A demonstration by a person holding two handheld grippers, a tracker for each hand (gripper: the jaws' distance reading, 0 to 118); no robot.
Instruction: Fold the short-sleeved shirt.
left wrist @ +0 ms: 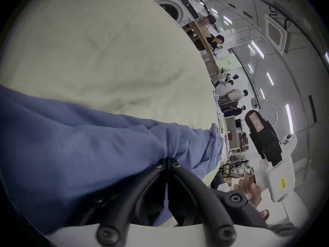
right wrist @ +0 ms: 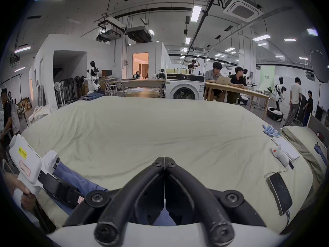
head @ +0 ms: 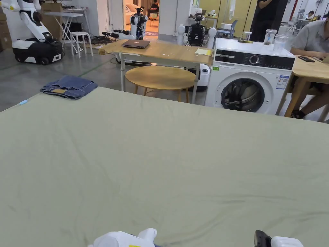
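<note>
The blue short-sleeved shirt lies bunched along the near edge of the bed's pale green sheet. In the left gripper view my left gripper is shut on a gathered fold of it, with cloth trailing off to both sides. My right gripper is shut, with nothing visible between its tips and the sheet beyond them. Some blue cloth shows beneath its jaws. The left gripper view has the right gripper held in a hand, off past the shirt's end. The right gripper view has the left gripper lying against blue cloth.
Folded jeans sit on the bed's far left corner. A phone on a cable, a white device and a pad lie along the right edge. Beyond the bed stand a washing machine, a round wooden table and seated people.
</note>
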